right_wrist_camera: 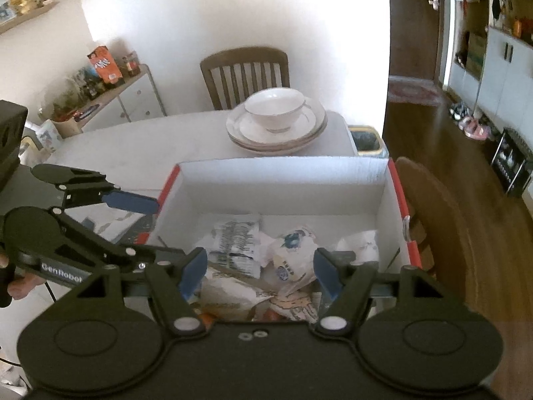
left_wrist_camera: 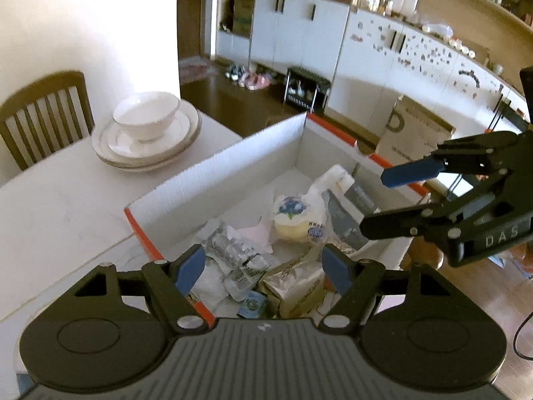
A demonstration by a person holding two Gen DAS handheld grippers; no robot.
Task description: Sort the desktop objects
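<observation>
Left wrist view: the left gripper (left_wrist_camera: 263, 270) hangs above the near end of an open white box (left_wrist_camera: 233, 163) with an orange rim, its blue pads (left_wrist_camera: 191, 266) spread wide with nothing between them. The box sits at the edge of a white table (left_wrist_camera: 60, 206). Inside lies a heap of packets — a clear crinkled wrapper (left_wrist_camera: 233, 253) with dark print, a round bun (left_wrist_camera: 294, 220) in a blue-flowered bag, a silvery pouch (left_wrist_camera: 293, 283) and a dark flat pack (left_wrist_camera: 353, 213) against the right wall. The right gripper (left_wrist_camera: 383, 200) reaches in from the right above the box's far side, its jaws apart and empty. Beyond the box a white bowl (left_wrist_camera: 146, 116) stands on stacked plates (left_wrist_camera: 150, 146), with a chair (left_wrist_camera: 43, 113) behind.

Right wrist view: the right gripper (right_wrist_camera: 260, 266) also hovers over the box (right_wrist_camera: 283, 180), fingers (right_wrist_camera: 324, 270) parted, gripping nothing. Below it the same wrapper (right_wrist_camera: 236, 240) and bun (right_wrist_camera: 293, 253) lie among crumpled packets on the box floor. The left gripper (right_wrist_camera: 156, 226) comes in from the left, over the box's left wall, jaws standing apart and bare — a hand (right_wrist_camera: 16, 283) shows at its handle. The bowl (right_wrist_camera: 276, 106) on its plates (right_wrist_camera: 276, 133) sits at the table's (right_wrist_camera: 133, 143) far end, well apart from the box, before a chair (right_wrist_camera: 246, 70).
</observation>
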